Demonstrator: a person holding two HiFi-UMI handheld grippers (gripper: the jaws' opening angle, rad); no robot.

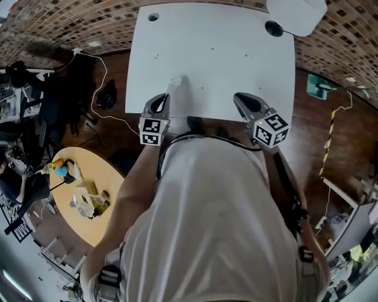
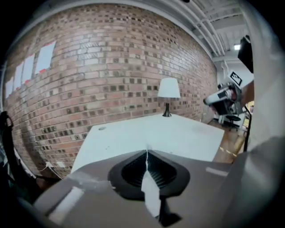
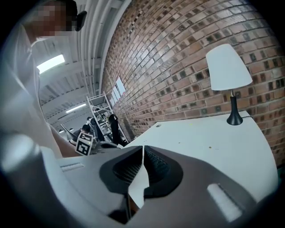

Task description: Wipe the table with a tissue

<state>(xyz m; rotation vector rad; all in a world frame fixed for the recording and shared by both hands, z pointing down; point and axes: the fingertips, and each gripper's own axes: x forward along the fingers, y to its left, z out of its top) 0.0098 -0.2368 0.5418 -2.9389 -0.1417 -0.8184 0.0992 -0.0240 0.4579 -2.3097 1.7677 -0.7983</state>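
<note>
Our left tongs (image 1: 166, 97) reach over the near edge of the tabletop (image 1: 224, 53), tilted downward and clenched on the tissue (image 1: 177, 87). Our right tongs (image 1: 241, 99) hover alongside, clenched on nothing.

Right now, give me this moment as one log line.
left gripper: shut on tissue, at table near edge | right gripper: shut, empty | lamp: far corner

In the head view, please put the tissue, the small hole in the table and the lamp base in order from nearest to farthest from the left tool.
From the left tool:
1. tissue, right at the tool's tip.
2. hole, at the far left corner of the table.
3. lamp base, at the far right corner.
</note>
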